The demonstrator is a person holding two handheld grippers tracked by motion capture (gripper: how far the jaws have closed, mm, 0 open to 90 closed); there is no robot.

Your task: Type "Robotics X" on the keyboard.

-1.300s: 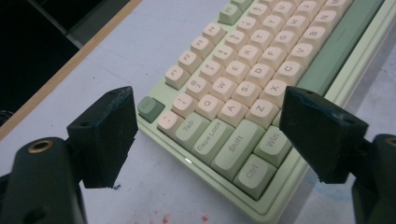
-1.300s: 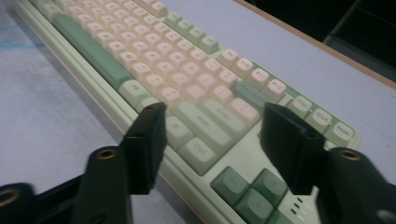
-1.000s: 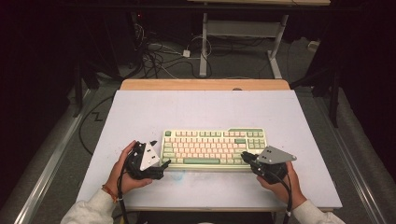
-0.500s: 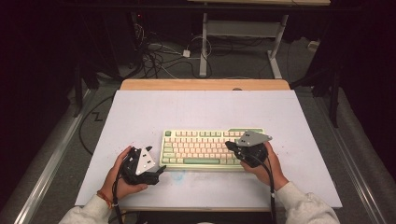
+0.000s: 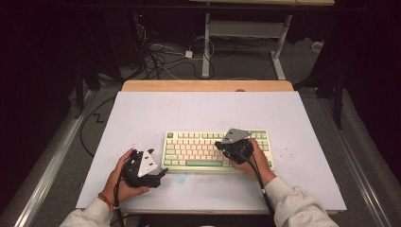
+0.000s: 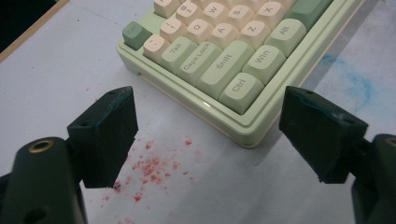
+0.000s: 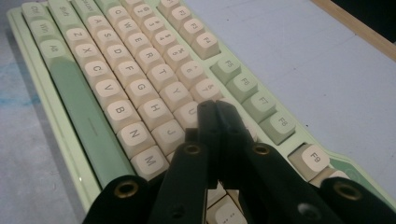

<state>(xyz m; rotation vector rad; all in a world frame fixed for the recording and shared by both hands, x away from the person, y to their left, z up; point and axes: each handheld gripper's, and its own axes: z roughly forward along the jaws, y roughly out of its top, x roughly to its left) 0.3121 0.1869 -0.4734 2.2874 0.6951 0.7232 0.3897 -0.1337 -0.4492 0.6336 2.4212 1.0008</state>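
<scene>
The keyboard point(image 5: 215, 150) lies flat near the front middle of the table point(image 5: 208, 111), its long side running across, on the pale sheet that covers the tabletop. Since the earlier frames the right tongs point(image 5: 221, 144) have travelled leftward from beyond the keyboard's right end to a spot over its right half; their jaws are pressed together with nothing between them, the joined tips point(image 7: 215, 112) hanging over the cream keys near the 7 and U keys. The left tongs point(image 5: 161, 172) have hardly moved and sit just off the keyboard's front left corner, jaws spread wide, the Ctrl corner point(image 6: 240, 88) showing between them without being touched. Red specks point(image 6: 154, 165) dot the sheet beside that corner, and a faint blue smudge point(image 6: 348, 77) marks it nearby.
</scene>
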